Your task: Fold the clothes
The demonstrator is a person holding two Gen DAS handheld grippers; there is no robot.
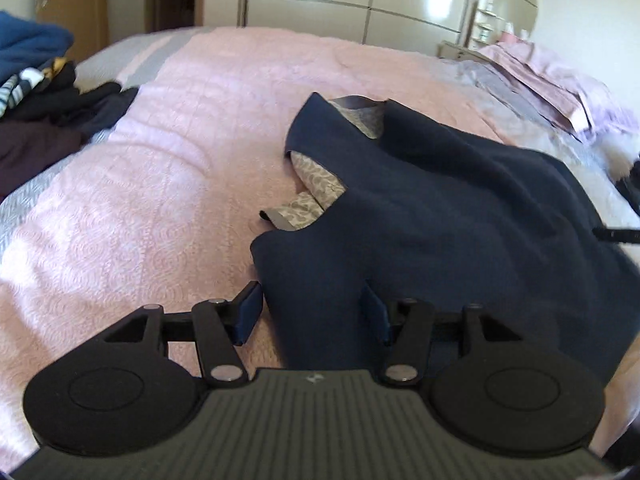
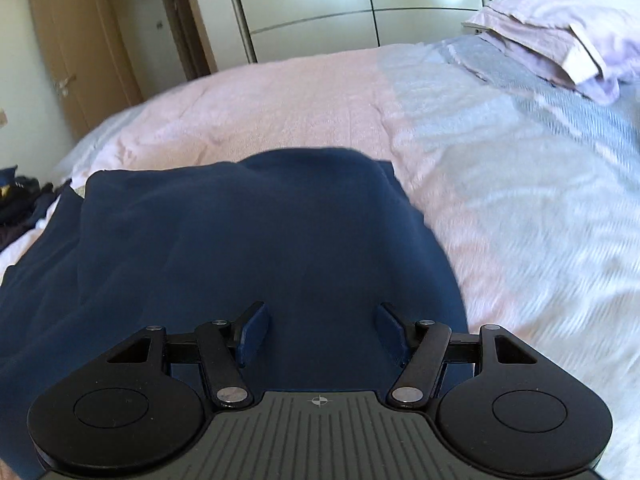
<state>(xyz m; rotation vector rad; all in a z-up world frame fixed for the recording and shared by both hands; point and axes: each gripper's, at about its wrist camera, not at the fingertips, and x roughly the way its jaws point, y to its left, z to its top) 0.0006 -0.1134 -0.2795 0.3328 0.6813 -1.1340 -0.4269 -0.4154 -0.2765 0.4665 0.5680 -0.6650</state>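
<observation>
A navy garment [image 1: 440, 208] lies rumpled on the pink bedspread [image 1: 160, 168], with a grey patterned lining [image 1: 316, 176] showing at its left edge. My left gripper [image 1: 312, 310] is open. A strip of the navy cloth's near-left part runs between its blue fingertips [image 1: 250, 312]. In the right wrist view the same navy garment [image 2: 240, 240] fills the lower left. My right gripper [image 2: 322, 330] hangs open over its near-right part, its pads [image 2: 390, 332] wide apart and not closed on the cloth.
A pile of dark and blue clothes [image 1: 36, 92] sits at the bed's left. Folded lilac shirts [image 2: 560, 40] lie at the far right on a grey-striped part of the cover [image 2: 520, 128]. White wardrobe doors [image 2: 320, 0] and a wooden door [image 2: 80, 52] stand behind.
</observation>
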